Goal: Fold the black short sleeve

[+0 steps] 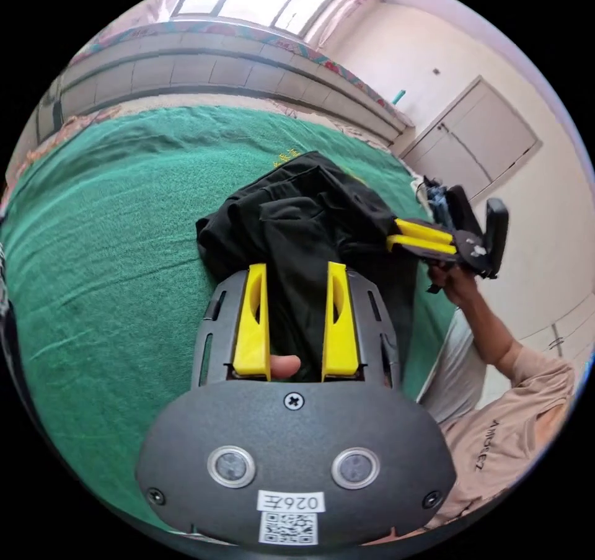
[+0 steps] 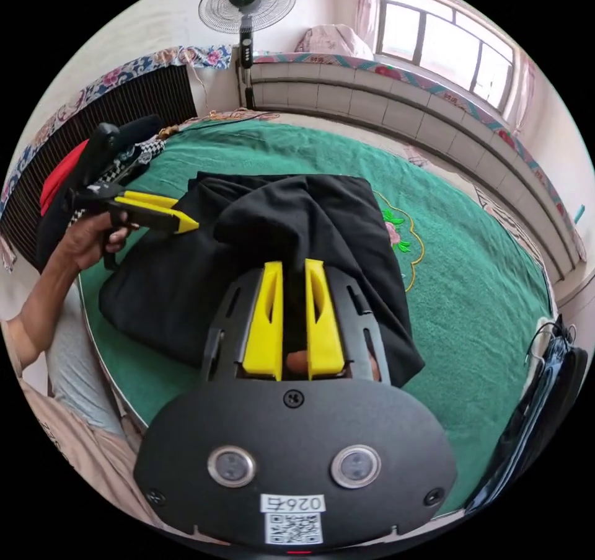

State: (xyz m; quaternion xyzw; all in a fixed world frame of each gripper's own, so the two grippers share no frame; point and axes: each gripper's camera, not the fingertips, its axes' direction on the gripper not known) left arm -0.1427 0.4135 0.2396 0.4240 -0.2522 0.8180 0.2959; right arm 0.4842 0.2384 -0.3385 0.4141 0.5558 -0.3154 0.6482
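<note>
black short sleeve shirt (image 2: 297, 237) bunched on the green table cover (image 2: 483, 312) | left gripper (image 1: 296, 271) jaws apart astride a raised fold, grip unclear | right gripper (image 2: 294, 268) jaws narrow, cloth between — likely pinched | both at one edge — probably to lift and fold it over

1. A green cloth (image 2: 483, 312) covers the round surface; a flower motif (image 2: 396, 231) is embroidered on it in the right gripper view.
2. A standing fan (image 2: 246, 3) rises beyond the far edge, against a pale wall.
3. A window (image 2: 446, 42) sits above a tiled ledge (image 2: 372, 98) trimmed with patterned fabric.
4. A pinkish bundle (image 2: 328, 39) rests on that ledge, near the fan.
5. A dark ribbed panel (image 2: 130, 104) stands left of the fan, with a red item (image 2: 59, 178) beside it.
6. In the left gripper view, pale cabinet doors (image 1: 477, 138) are set in the wall.
</note>
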